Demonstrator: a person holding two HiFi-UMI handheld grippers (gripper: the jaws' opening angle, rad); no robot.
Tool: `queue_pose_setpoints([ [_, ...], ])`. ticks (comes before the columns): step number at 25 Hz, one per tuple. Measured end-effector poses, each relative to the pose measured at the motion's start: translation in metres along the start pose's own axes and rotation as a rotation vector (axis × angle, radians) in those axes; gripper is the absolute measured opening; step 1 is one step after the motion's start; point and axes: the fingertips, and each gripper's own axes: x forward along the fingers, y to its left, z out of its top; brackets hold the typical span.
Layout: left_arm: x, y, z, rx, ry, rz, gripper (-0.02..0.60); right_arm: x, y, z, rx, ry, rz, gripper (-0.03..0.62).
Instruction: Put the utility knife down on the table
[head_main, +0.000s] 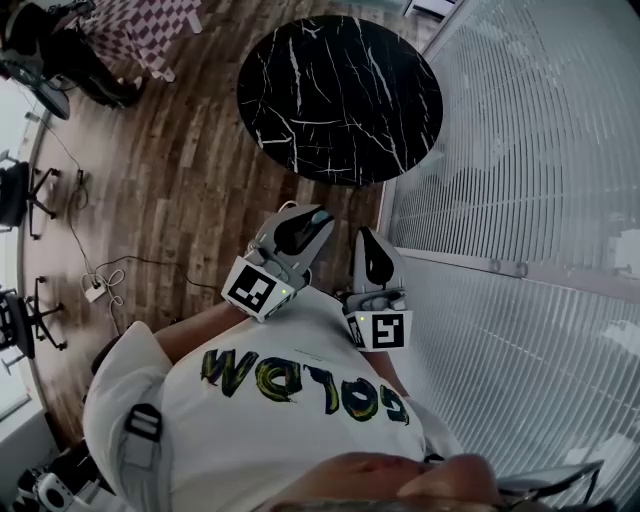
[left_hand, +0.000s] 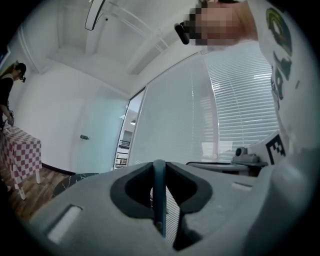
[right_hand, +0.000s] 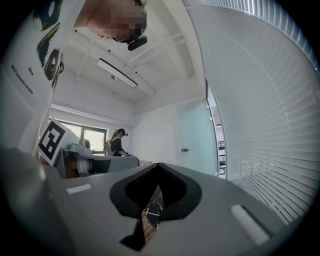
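The round black marble table (head_main: 340, 95) stands on the wood floor ahead of me. Both grippers are held close to my body, short of the table's near edge. My left gripper (head_main: 316, 218) is shut on the utility knife (head_main: 321, 213), a thin teal thing that sticks out at the fingertips. In the left gripper view the knife (left_hand: 159, 195) stands edge-on between the pads of the left gripper (left_hand: 159, 163). My right gripper (head_main: 366, 234) hangs beside it to the right. In the right gripper view the right gripper (right_hand: 160, 165) has its tips together with nothing between them.
A glass wall with blinds (head_main: 520, 150) runs along the right, close to the table. A table with a checkered cloth (head_main: 140, 25) stands at the far left, with a person (right_hand: 119, 140) next to it. Office chairs (head_main: 30, 190) and cables (head_main: 100, 285) lie to the left.
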Motion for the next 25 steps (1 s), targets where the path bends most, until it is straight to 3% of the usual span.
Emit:
queue_pose_setpoints([
  [16,0.073,0.165,0.056,-0.01,-0.075,-0.001,0.074,0.185,-0.022,0.028,-0.078,0.011,0.011,0.002],
  [25,0.095,0.235,0.062,-0.038,-0.077,0.008,0.074,0.26,-0.023,0.026,-0.082,0.03,0.033,0.002],
])
